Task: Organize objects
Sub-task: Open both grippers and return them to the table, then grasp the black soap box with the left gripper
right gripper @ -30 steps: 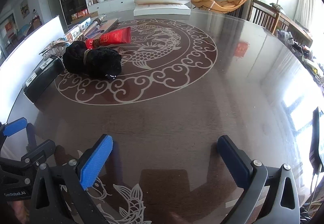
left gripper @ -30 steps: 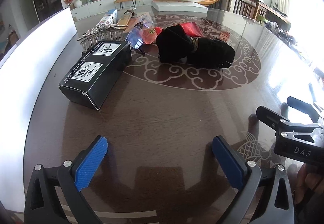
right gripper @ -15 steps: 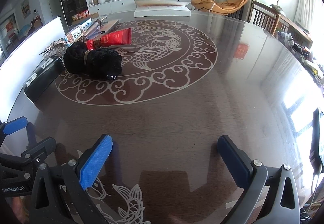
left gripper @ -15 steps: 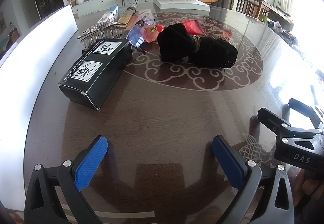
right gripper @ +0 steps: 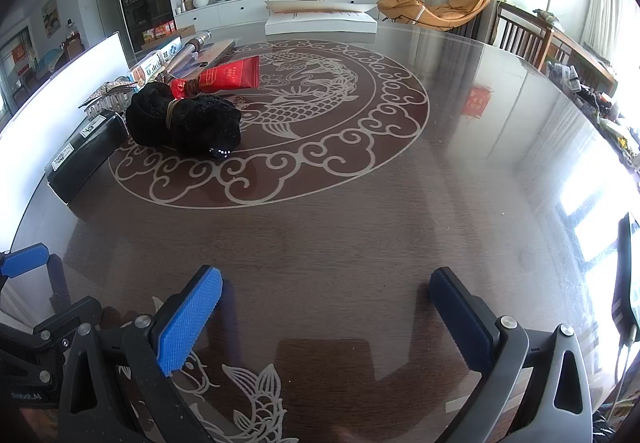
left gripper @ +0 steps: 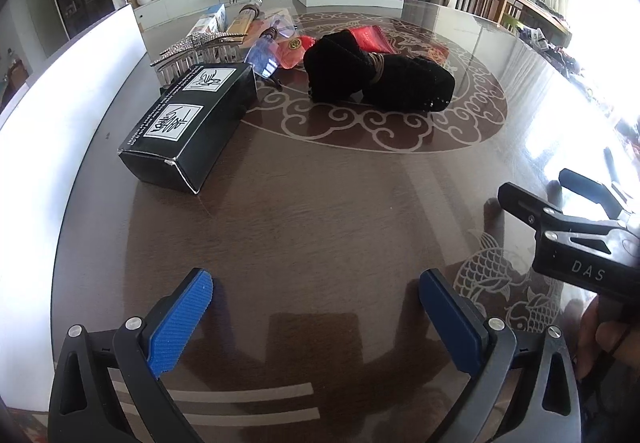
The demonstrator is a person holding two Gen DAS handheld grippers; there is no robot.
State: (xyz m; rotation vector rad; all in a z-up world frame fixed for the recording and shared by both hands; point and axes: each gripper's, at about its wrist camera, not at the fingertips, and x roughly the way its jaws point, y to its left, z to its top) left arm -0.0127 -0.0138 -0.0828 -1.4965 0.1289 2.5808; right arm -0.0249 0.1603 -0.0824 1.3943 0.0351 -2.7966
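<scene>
A black box with white labels lies at the left of the dark round table; it also shows in the right wrist view. A black fuzzy bundle tied with a band lies beyond it, also in the right wrist view. A red packet, a jewelled hair clip and a blue plastic piece lie behind. My left gripper is open and empty, low over the near table. My right gripper is open and empty, beside it on the right.
A white panel runs along the table's left edge. A white flat box sits at the far side. Small boxes and a tube lie at the far left. A phone with a cable lies at the right edge.
Both grippers have drifted very slightly; the objects appear a little shifted in view. Nothing was picked up or released.
</scene>
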